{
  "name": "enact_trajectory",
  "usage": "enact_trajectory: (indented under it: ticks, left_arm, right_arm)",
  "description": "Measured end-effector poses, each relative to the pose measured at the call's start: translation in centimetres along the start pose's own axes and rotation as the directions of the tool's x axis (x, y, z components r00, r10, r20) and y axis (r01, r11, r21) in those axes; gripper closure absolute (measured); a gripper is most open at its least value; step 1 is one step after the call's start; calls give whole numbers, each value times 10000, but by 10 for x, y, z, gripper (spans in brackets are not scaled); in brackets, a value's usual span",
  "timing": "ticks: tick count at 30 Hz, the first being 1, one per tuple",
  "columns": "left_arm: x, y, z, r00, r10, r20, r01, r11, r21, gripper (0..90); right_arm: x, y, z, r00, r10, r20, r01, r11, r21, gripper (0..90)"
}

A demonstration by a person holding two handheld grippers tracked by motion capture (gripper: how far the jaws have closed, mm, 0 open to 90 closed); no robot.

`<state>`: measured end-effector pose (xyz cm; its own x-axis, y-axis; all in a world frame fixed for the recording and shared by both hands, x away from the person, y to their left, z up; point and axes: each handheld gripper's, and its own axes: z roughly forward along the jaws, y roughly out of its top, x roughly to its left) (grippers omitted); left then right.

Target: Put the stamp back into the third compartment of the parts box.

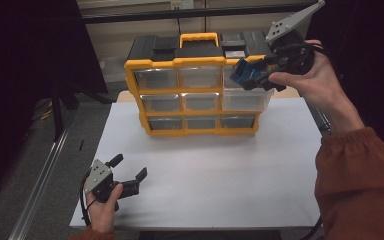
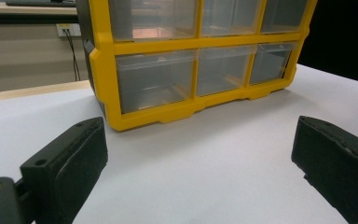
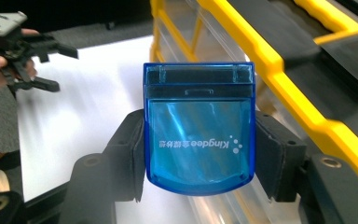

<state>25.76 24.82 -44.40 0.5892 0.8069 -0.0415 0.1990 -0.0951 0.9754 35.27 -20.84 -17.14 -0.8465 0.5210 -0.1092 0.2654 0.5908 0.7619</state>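
Left claw [image 1: 129, 176] sits low near the desk's front-left corner, gripped by the left hand [image 1: 102, 207] from below — jaws spread wide, nothing between them, aimed forward across the desk. Grey plate on top faces up. Right claw [image 1: 252, 75] is held high at the far right by the right hand [image 1: 312, 75], wrist bent, orange sleeve [image 1: 357, 175] running back to the bottom-right corner. Its jaws point left — clamped on both sides of a blue case.
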Motion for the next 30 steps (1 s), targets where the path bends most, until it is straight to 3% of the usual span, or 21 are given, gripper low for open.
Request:
enact_trajectory:
  ticks: [5,8,22,30]
  left_arm:
    - [0,0,0,10000,6,-5,-6,10000,-8,37]
    - [-1,0,0,10000,-11,76,10,10000,41,37]
    - [0,0,0,10000,-44,21,44,10000,-10,37]
    - [0,0,1,10000,-30,68,31,10000,-45,37]
  right_arm:
    - [-6,-4,-6,9997,233,77,-233,9997,42,424]
    - [-11,-4,-8,9985,317,452,-339,9981,506,424]
    - [-28,8,4,9985,464,284,-503,9866,1555,424]
    - [-34,17,12,9961,854,225,-882,9716,2194,423]
